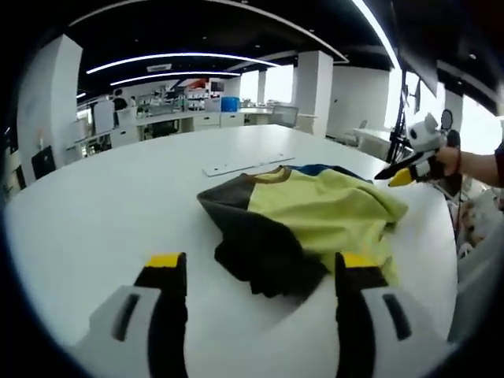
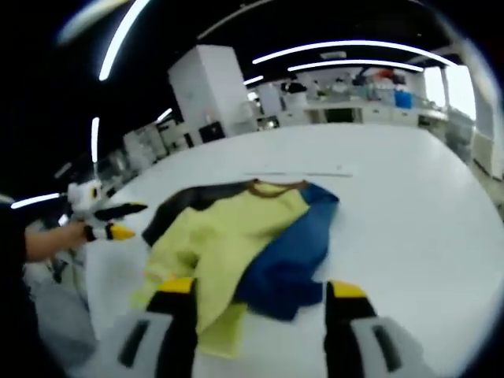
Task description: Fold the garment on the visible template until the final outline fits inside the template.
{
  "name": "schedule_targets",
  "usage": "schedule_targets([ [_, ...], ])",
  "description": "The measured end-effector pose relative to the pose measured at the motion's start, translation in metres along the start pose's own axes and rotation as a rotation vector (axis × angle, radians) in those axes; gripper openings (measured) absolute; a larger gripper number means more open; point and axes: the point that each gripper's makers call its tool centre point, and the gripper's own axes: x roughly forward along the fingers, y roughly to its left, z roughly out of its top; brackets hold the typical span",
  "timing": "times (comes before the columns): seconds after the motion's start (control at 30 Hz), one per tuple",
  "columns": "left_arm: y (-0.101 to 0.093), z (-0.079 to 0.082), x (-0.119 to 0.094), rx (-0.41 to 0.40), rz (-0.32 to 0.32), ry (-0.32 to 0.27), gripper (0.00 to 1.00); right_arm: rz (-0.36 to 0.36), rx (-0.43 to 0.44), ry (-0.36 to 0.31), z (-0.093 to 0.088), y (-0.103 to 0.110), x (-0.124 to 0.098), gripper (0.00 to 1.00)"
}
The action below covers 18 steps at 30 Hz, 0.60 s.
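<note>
The garment [image 1: 315,216], yellow with one dark and one blue sleeve, lay rumpled near the table's [image 1: 94,213] edge, just short of a pale strip [image 1: 244,166]. The left gripper [image 1: 260,276] and right gripper [image 2: 256,303] hovered wide open, holding nothing. Grabbing a bunched layer risked dragging it off-template.

Bright ceiling strip lights [image 1: 181,59] and window glare; soft, blurred, fisheye-bent edges.
</note>
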Motion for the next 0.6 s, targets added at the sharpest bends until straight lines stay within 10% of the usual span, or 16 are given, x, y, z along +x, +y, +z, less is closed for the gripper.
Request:
schedule_targets([
  [0.6, -0.02, -0.033, 0.011, -0.102, -0.059, 0.086, 0.09, -0.1, -0.057, 0.029, -0.033, -0.018, 0.019, 0.15],
])
